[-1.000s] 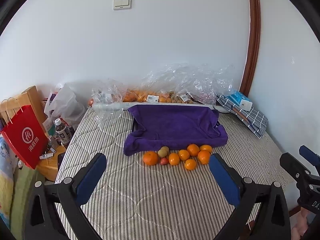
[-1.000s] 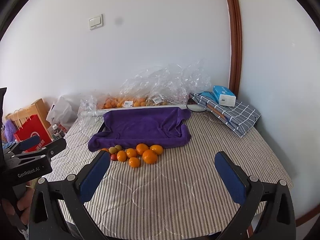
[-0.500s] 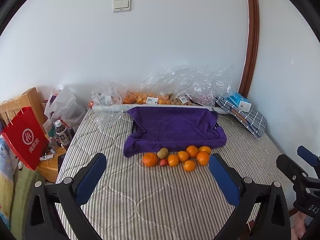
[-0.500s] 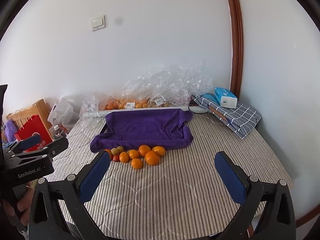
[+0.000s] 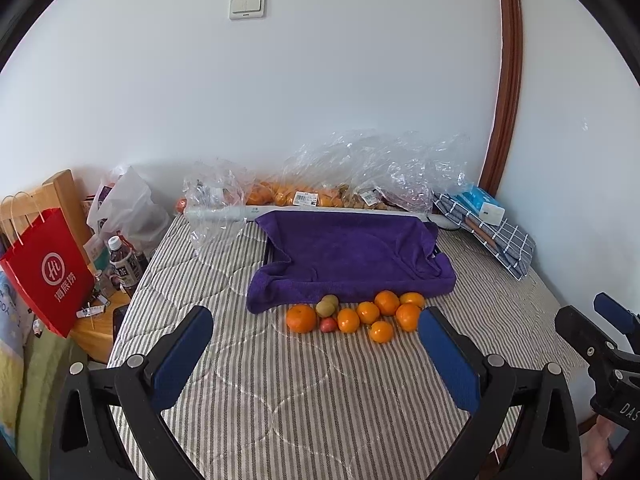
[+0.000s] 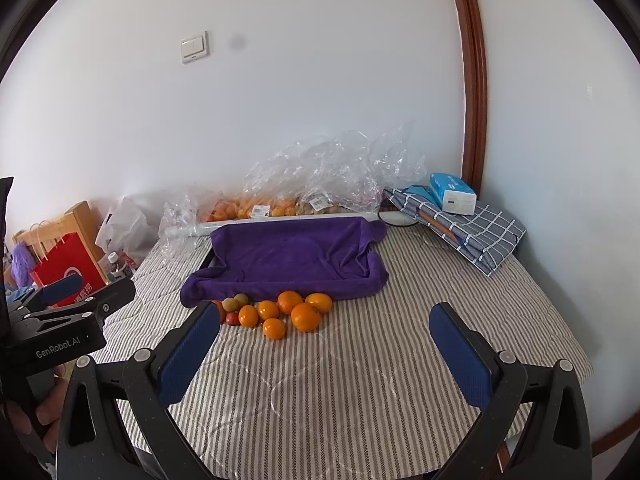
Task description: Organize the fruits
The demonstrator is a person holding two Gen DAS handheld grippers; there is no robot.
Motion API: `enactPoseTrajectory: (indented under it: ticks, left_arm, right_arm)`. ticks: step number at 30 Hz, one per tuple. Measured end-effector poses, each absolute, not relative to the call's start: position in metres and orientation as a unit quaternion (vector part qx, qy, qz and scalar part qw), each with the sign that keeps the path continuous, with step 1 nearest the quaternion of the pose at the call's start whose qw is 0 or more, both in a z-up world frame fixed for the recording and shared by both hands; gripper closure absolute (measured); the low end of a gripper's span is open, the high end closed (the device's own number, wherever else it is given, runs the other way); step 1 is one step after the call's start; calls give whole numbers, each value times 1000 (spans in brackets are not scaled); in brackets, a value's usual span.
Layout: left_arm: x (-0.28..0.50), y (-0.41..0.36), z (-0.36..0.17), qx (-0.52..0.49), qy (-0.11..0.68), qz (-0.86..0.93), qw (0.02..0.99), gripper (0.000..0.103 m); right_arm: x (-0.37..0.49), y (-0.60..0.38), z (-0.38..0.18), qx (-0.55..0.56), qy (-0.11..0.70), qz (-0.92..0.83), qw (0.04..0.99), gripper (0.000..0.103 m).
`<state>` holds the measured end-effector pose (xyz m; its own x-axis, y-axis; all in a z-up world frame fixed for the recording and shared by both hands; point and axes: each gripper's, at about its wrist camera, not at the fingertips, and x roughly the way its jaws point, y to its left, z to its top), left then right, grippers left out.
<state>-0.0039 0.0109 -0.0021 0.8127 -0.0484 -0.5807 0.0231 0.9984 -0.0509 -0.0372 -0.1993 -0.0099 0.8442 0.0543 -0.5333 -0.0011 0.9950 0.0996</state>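
Note:
Several oranges (image 5: pixel 368 313) (image 6: pixel 289 302), two greenish kiwis (image 5: pixel 326 307) (image 6: pixel 235 302) and a small red fruit (image 5: pixel 328 325) (image 6: pixel 232 318) lie in a cluster on the striped bed. Just behind them a purple towel (image 5: pixel 352 256) (image 6: pixel 292 256) covers a dark tray. My left gripper (image 5: pixel 316 354) is open and empty, well short of the fruit; it also shows at the left edge of the right wrist view (image 6: pixel 64 300). My right gripper (image 6: pixel 326 354) is open and empty, also short of the fruit; it also shows at the right edge of the left wrist view (image 5: pixel 600 328).
Clear plastic bags of more fruit (image 5: pixel 304 196) (image 6: pixel 280 204) lie along the wall. A folded checked cloth with a blue tissue pack (image 5: pixel 486 210) (image 6: pixel 452 192) sits at the back right. A red paper bag (image 5: pixel 48 272), bottles (image 5: pixel 120 264) and a white bag (image 5: pixel 132 208) stand left of the bed.
Both grippers have drifted slightly; the fruit and towel sit a little lower in both views. Nothing was taken hold of or moved.

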Motion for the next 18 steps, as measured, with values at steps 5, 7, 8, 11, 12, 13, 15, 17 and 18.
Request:
enactPoseTrajectory:
  ticks: [5, 7, 8, 11, 12, 13, 15, 17, 18]
  left_arm:
    - [8, 14, -14, -11, 309, -12, 951, 0]
    - [15, 18, -21, -16, 312, -13, 950, 0]
    - [20, 20, -25, -18, 315, -12, 949, 0]
    - [32, 28, -36, -25, 322, -6, 946, 0]
    - [35, 31, -39, -29, 324, -5, 946, 0]
    - [39, 34, -43, -33, 327, -3, 944, 0]
    - [47, 41, -51, -40, 335, 6, 941, 0]
    - [55, 48, -60, -44, 341, 12, 939, 0]
    - [59, 52, -64, -44, 341, 16, 939, 0]
  right_arm:
    - [-24, -199, -19, 43, 277, 11, 960, 0]
    - [-16, -201, -25, 49, 282, 13, 958, 0]
    - [-11, -202, -29, 54, 284, 10, 957, 0]
    - [4, -204, -42, 60, 292, 3, 955, 0]
    - [9, -205, -47, 61, 297, 2, 953, 0]
    - [14, -205, -51, 65, 303, 6, 951, 0]
    - [25, -206, -60, 70, 311, 13, 948, 1]
    - [35, -205, -69, 69, 318, 12, 946, 1]
    - [40, -205, -74, 66, 323, 15, 944, 1]
